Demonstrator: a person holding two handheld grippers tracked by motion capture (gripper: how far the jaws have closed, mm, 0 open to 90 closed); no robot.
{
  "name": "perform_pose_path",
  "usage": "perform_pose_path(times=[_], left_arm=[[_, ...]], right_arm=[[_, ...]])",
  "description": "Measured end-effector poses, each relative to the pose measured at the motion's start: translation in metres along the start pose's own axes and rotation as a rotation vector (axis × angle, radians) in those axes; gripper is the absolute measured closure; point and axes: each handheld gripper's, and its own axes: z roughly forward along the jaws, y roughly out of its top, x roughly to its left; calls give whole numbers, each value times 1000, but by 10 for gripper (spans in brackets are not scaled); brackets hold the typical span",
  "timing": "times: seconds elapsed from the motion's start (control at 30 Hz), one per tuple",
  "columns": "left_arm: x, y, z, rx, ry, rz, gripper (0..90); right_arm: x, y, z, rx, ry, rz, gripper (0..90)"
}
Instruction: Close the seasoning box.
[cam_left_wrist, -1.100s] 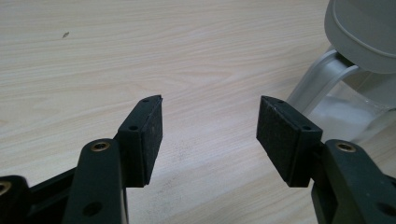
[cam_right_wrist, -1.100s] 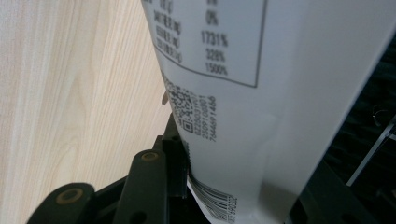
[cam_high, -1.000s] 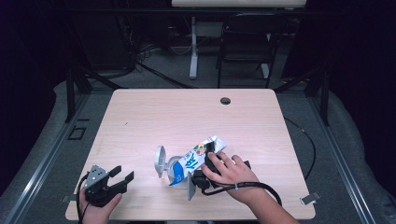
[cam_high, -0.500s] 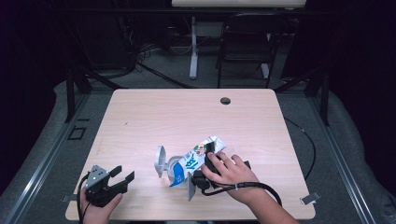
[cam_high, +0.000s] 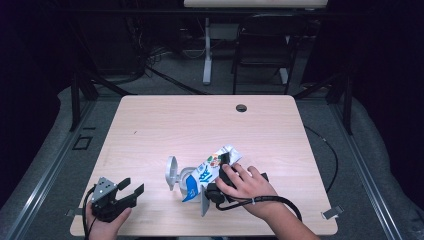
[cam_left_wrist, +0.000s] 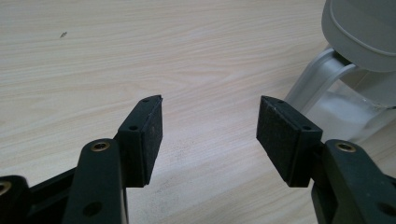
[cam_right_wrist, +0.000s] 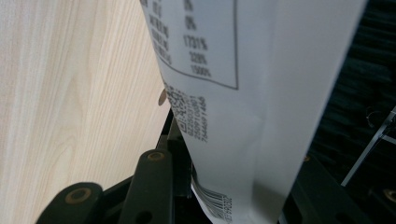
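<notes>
A white and blue printed bag (cam_high: 207, 170) lies tilted over a clear container (cam_high: 187, 181) that has a grey flip lid (cam_high: 171, 172), near the table's front middle. My right gripper (cam_high: 218, 178), under the person's right hand, is shut on the bag. Its jaws have just been closing with the bag between them. In the right gripper view the bag's back panel (cam_right_wrist: 233, 93) with its barcode stands between the black jaws of the right gripper (cam_right_wrist: 224, 186). My left gripper (cam_high: 132, 185) rests at the front left corner, open with nothing in it (cam_left_wrist: 210, 135), facing the container (cam_left_wrist: 345, 93).
The wooden table (cam_high: 165, 125) has a round cable hole (cam_high: 241, 108) near its far edge. A black cable (cam_high: 280, 200) trails from the right gripper. A desk leg (cam_high: 207, 55) and chair frames stand on the dark floor beyond the table.
</notes>
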Motion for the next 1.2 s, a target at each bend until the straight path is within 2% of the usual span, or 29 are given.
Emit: perform_pose_path(times=[1.2], left_arm=[[0,0,0,2,-1,1,412]], right_arm=[[-1,0,-1,-5,-10,-15,697]])
